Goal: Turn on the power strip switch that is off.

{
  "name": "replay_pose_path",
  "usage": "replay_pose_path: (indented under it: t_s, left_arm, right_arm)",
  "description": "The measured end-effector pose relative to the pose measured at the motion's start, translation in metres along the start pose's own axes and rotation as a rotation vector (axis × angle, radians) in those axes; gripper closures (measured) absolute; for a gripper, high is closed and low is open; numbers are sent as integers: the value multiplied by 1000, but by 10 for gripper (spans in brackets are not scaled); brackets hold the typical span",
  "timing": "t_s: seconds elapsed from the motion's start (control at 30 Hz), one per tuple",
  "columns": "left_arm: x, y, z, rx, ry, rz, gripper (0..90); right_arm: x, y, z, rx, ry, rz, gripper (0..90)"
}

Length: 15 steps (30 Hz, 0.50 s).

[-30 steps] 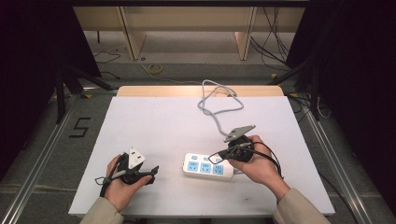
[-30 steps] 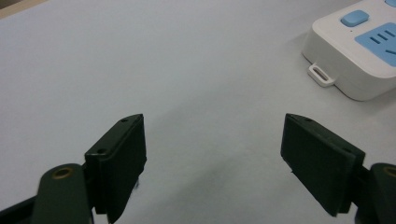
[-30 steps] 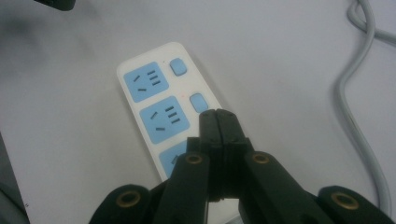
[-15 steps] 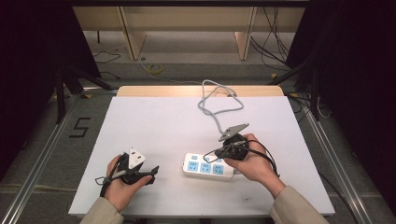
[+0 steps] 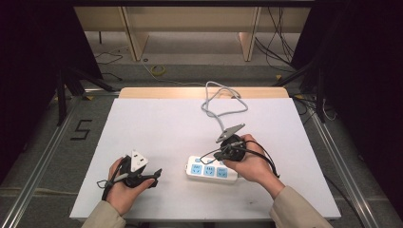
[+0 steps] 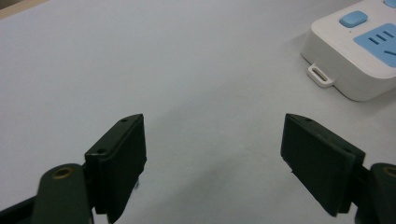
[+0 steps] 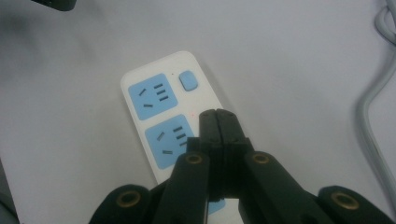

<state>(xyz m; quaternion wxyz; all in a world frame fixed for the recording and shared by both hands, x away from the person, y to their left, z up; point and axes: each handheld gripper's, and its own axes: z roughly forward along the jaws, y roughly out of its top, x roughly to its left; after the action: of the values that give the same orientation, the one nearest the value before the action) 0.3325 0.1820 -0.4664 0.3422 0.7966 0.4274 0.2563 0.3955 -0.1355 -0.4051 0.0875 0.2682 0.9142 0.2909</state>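
A flat rectangular surface [image 5: 157, 128], covered in a matt white sheet with a strip of pale wood exposed along its far edge, is seen from above. A white plastic power strip with three blue socket faces and a blue switch [image 5: 211, 169] is laid flat near the near edge, slightly right of the middle. Its grey cable [image 5: 223, 102] is run from the strip toward the far edge, where it is looped loosely on the surface, right of the middle.

The white power strip [image 5: 211, 169] lay flat near my edge of the table, its three blue sockets and blue switch [image 7: 188, 80] facing up, its grey cable [image 5: 223, 105] looping away toward the far edge.
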Motion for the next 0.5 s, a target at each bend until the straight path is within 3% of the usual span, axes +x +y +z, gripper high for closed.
replay_pose_path:
  t_s: [0.5]
  left_arm:
    - [0,0,0,-1,-1,-1,225]
  right_arm:
    - [4,9,8,29,8,-17,900]
